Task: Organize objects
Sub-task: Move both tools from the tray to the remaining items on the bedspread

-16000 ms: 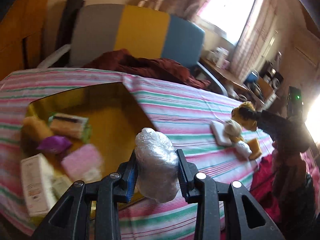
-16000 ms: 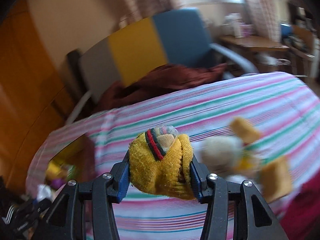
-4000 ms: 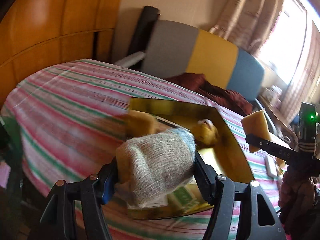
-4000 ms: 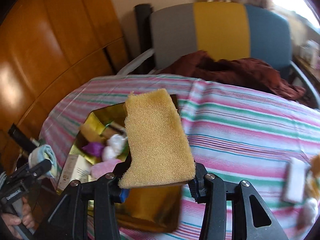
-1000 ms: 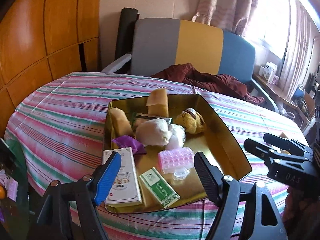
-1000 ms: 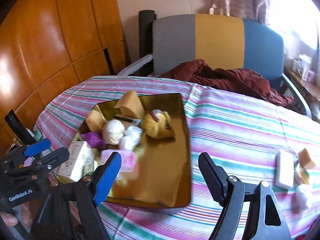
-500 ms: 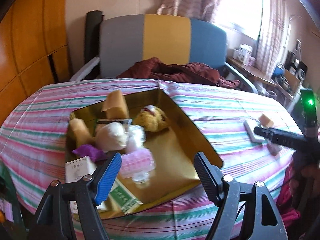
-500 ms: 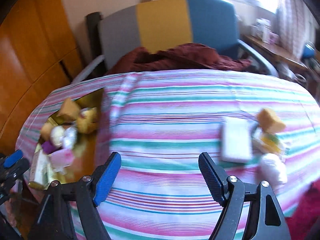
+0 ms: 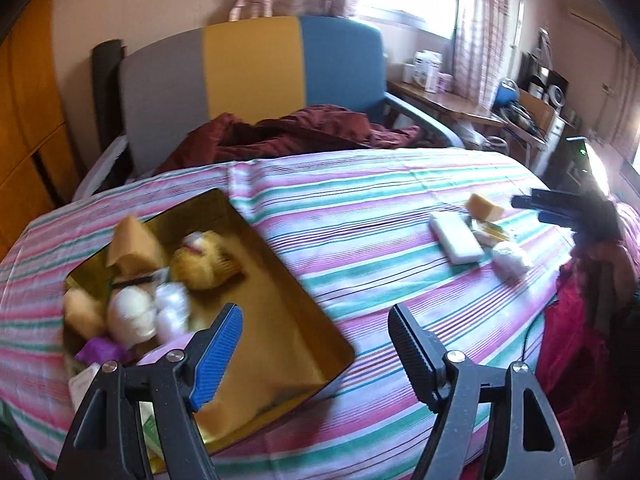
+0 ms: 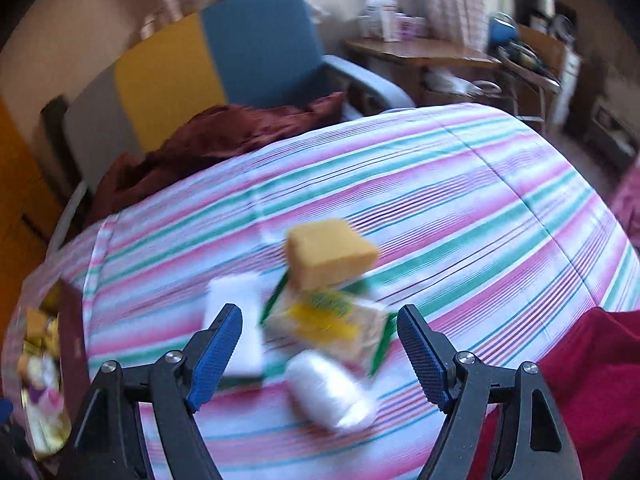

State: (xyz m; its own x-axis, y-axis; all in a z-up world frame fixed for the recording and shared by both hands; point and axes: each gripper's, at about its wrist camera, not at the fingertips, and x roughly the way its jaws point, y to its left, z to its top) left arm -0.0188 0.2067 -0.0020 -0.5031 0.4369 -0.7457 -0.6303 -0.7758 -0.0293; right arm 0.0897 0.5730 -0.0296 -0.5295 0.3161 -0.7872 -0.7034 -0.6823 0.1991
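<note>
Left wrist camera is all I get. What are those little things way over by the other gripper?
Observer: In the right wrist view, a yellow sponge leans on a clear packet with green edges and yellow print.
Operator: Is the right gripper holding any?
Observer: No, the right gripper is open and empty, pointed at them.
Operator: What's nearest it?
Observer: A white plastic-wrapped roll, lying on its side on the striped cloth.
</note>
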